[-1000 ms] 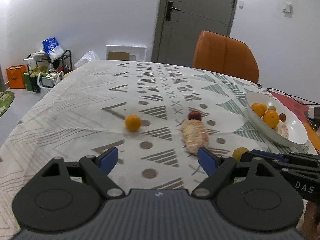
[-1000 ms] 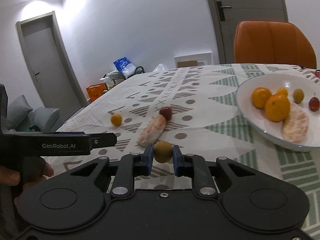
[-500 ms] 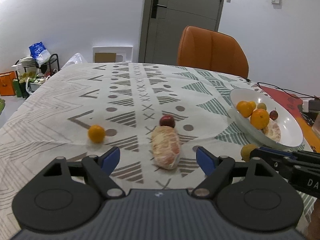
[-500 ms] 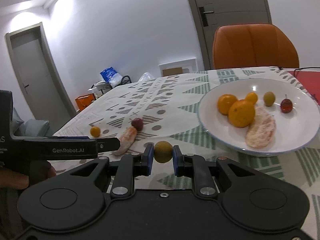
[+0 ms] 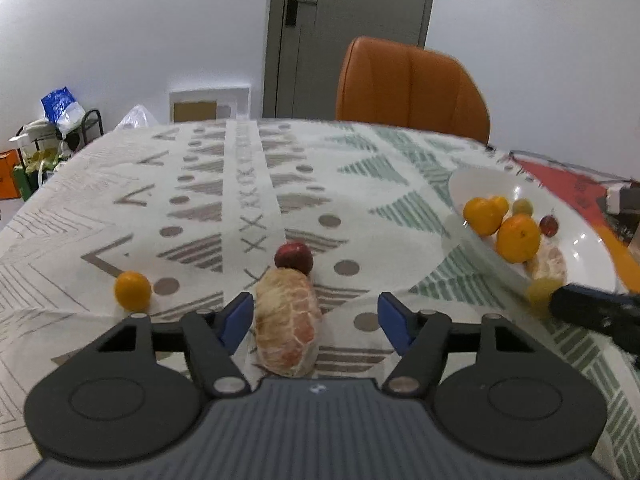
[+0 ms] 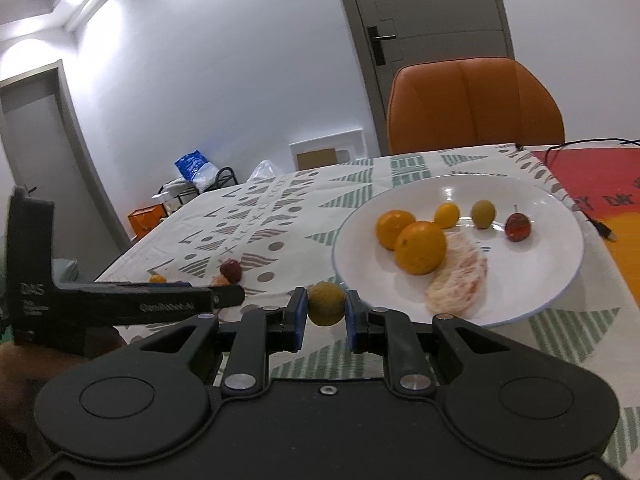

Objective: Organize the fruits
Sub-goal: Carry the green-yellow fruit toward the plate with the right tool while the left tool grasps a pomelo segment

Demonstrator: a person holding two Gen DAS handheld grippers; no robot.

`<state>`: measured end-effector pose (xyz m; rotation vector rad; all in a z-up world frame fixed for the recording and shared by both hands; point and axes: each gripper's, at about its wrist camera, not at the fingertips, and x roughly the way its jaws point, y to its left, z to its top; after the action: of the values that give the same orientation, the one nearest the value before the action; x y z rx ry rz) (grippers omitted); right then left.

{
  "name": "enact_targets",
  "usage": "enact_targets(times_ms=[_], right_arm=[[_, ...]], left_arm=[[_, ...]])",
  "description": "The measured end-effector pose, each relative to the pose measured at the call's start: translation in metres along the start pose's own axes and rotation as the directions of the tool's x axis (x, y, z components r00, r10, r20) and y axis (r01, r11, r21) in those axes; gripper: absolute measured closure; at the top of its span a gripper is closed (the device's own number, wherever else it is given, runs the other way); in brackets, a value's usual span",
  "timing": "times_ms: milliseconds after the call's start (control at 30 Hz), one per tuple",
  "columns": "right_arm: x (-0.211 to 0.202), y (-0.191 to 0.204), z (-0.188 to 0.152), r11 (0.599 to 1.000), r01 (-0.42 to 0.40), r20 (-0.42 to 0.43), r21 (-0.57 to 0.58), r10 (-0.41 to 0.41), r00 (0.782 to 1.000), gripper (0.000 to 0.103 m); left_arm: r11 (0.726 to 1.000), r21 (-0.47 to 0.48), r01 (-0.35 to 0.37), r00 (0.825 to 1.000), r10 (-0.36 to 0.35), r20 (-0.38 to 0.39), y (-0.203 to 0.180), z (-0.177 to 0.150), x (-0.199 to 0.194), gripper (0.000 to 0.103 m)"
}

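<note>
Fruit on the patterned tablecloth [image 5: 248,184] beside the white plate [image 6: 560,280].
Left gripper [image 5: 316,320], jaws just closing, straddles the peeled citrus segment [image 5: 287,322] unclamped; right gripper [image 6: 326,314] clenches a round olive-green fruit [image 6: 326,304] just off the plate's near-left rim.

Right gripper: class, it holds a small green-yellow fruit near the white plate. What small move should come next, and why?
Probably carry it forward over the plate's rim. The right gripper is shut on the green-yellow fruit, which sits short of the white plate; the plate already holds the sorted fruit, so release comes only once the fruit is above it.
</note>
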<state>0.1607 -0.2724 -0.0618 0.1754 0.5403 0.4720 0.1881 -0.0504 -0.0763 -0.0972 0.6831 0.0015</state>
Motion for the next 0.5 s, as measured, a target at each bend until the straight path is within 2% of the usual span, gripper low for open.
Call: enact_targets(times_ms=[67, 167, 200, 500], right_arm=[[-0.001, -0.003, 0.001, 1.0, 0.005, 0.005, 0.003, -0.005, 1.0, 0.085], [-0.002, -0.006, 0.001, 1.0, 0.009, 0.007, 0.009, -0.009, 1.0, 0.085], [-0.002, -0.006, 0.001, 1.0, 0.009, 0.007, 0.01, -0.01, 1.0, 0.085], [-0.008, -0.013, 0.003, 0.999, 0.016, 0.028, 0.027, -0.017, 0.999, 0.085]], left_arm=[[1.0, -0.013, -0.012, 1.0, 0.012, -0.009, 0.001, -0.001, 0.004, 0.043], [0.999, -0.023, -0.031, 1.0, 0.031, 0.002, 0.005, 0.0, 0.004, 0.066], [0.999, -0.032, -0.023, 1.0, 0.023, 0.002, 0.007, 0.0, 0.003, 0.07], [0.997, -0.03, 0.064, 0.996, -0.062, 0.063, -0.004, 0.005, -0.019, 0.071]])
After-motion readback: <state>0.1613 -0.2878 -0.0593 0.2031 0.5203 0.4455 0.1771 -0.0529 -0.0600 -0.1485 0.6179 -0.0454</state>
